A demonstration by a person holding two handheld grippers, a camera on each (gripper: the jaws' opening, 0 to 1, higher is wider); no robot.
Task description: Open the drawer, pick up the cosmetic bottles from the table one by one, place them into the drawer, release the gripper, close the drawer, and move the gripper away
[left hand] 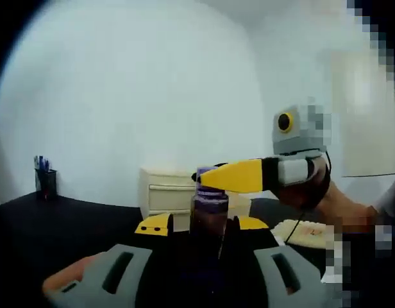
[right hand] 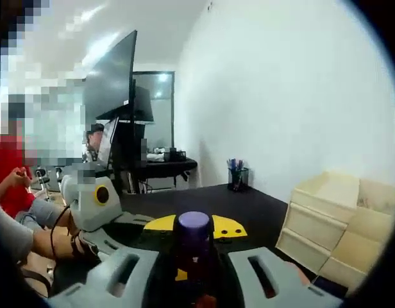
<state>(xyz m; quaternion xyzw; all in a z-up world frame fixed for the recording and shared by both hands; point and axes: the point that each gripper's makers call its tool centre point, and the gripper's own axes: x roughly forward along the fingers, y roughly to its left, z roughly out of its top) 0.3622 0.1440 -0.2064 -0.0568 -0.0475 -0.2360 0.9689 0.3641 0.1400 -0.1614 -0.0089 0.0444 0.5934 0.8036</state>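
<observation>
item: cosmetic bottle (left hand: 208,215), dark body w/ purple cap, upright between both grippers above the black desk (left hand: 69,224); drawer unit (left hand: 167,192), cream, stands toward the desk's far edge in left gripper view; in right gripper view it sits at the desk's right side w/ top drawer (right hand: 329,189) open; pen cup (left hand: 45,183) near far left corner of desk; risks (judgement): two grippers on one bottle, so if both pull at once it could twist or tip; if one lets go before the other has firm hold, bottle drops to desk & may roll off the edge; cap-end grip may slip, cap being smooth; left gripper (left hand: 201,226): yellow-tipped jaws spread about bottle-wide, bottle between them, tips look to touch its sides but contact not clear, can't tell if it's pinched; right gripper (right hand: 194,228): jaws likewise flank the bottle's purple cap (right hand: 193,222) closely, in left gripper view its yellow jaw lies across the cap; true clamp can't be told; person's hand (left hand: 342,212) holds right gripper.
</observation>
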